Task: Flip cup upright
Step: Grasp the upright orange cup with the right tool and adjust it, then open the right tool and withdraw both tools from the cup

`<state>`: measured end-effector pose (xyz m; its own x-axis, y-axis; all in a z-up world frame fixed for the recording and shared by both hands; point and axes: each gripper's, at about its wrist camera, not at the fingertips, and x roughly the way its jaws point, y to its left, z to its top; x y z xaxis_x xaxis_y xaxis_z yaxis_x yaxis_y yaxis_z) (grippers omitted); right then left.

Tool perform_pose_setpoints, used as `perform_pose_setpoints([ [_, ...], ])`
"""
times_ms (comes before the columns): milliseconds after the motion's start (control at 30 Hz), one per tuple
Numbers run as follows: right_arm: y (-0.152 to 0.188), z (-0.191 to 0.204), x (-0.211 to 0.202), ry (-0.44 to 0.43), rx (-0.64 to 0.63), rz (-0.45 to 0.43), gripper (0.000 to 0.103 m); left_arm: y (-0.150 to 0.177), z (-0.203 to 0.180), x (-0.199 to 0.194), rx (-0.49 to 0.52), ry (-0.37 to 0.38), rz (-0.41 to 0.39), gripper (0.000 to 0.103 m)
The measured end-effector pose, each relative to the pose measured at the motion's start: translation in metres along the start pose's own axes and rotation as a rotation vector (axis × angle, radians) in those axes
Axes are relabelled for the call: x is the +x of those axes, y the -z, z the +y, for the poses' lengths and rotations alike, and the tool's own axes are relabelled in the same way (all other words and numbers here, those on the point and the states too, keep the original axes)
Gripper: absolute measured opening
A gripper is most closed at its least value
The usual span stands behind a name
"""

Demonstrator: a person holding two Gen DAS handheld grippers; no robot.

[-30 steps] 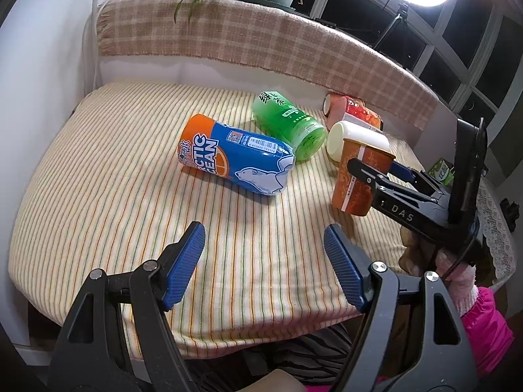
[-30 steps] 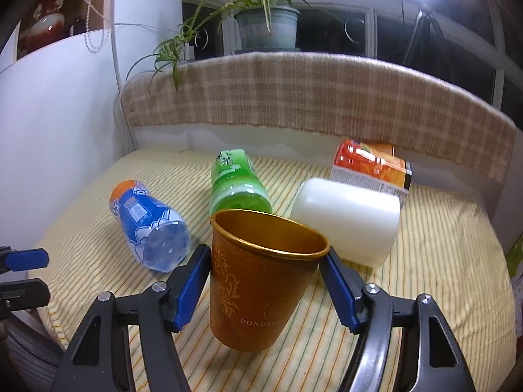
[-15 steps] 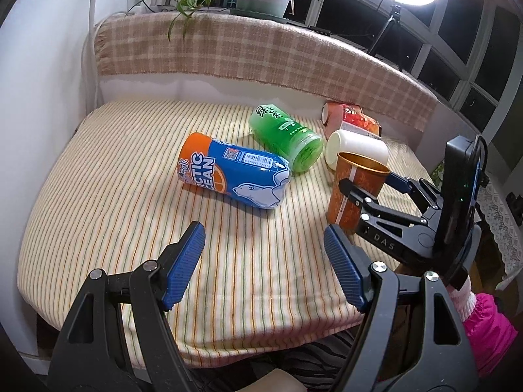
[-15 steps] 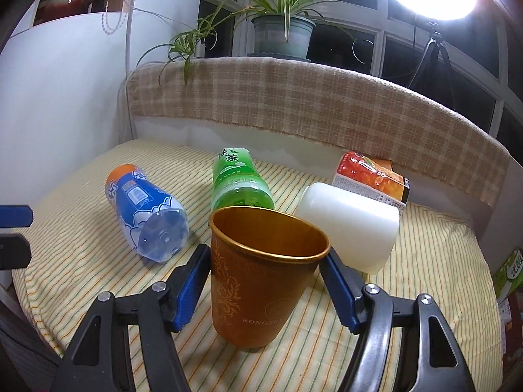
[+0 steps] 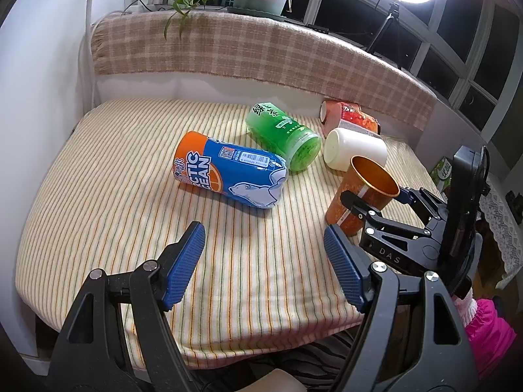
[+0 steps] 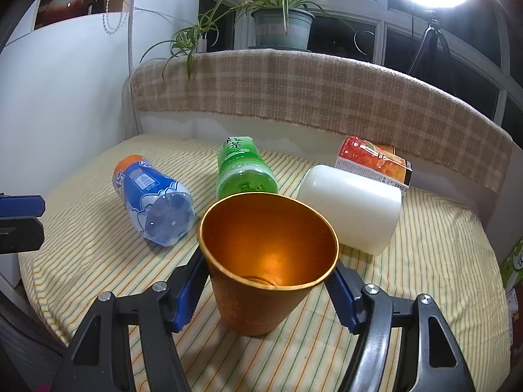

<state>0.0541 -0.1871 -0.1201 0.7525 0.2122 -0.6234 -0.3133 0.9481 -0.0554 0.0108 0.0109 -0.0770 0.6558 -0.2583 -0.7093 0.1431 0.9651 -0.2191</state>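
Observation:
An orange-gold paper cup (image 6: 266, 261) stands mouth up on the striped cloth, leaning slightly toward the camera. My right gripper (image 6: 266, 289) is shut on the cup with a blue pad on each side. The left wrist view shows the cup (image 5: 361, 194) at the right, with the right gripper (image 5: 376, 202) around it. My left gripper (image 5: 264, 263) is open and empty, low over the front of the cloth, to the left of the cup.
A blue and orange bottle (image 5: 228, 173), a green bottle (image 5: 282, 135), a white cup (image 5: 354, 152) and a red carton (image 5: 349, 117) lie behind the cup. The striped cloth (image 5: 98, 179) ends at a front edge near me. A plaid-covered ledge (image 5: 261, 55) rises behind.
The right gripper has lowered the cup onto the cloth, and the cup now leans toward the right camera. The left gripper has stayed open and drawn back slightly.

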Motion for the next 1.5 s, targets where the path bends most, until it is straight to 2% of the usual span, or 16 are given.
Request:
perform_pose_setpoints([
  [200,0.003,-0.001,-0.008,-0.025,0.012,0.005,0.082,0.000,-0.005,0.000,0.009,0.007,-0.009,0.077],
  [367,0.006,-0.005,-0.022,-0.040,0.043,0.008,0.083,-0.004,-0.008,-0.005,0.021,-0.001,-0.039,0.077],
  [500,0.009,-0.009,-0.038,-0.025,0.074,0.007,0.086,-0.008,-0.012,-0.013,0.037,-0.012,-0.095,0.077],
  [733,0.007,-0.021,-0.073,0.055,0.139,-0.042,0.089,-0.015,-0.025,-0.029,0.096,-0.051,-0.214,0.078],
  [867,0.003,-0.026,-0.090,0.093,0.151,-0.075,0.090,-0.017,-0.032,-0.039,0.118,-0.066,-0.273,0.085],
  [1033,-0.001,-0.027,-0.110,0.151,0.146,-0.131,0.094,-0.020,-0.037,-0.046,0.130,-0.087,-0.320,0.090],
  [1300,-0.006,-0.027,-0.130,0.203,0.149,-0.205,0.102,-0.022,-0.039,-0.056,0.138,-0.140,-0.385,0.091],
  [1500,-0.010,-0.029,-0.137,0.250,0.159,-0.255,0.103,-0.024,-0.039,-0.061,0.141,-0.180,-0.434,0.093],
])
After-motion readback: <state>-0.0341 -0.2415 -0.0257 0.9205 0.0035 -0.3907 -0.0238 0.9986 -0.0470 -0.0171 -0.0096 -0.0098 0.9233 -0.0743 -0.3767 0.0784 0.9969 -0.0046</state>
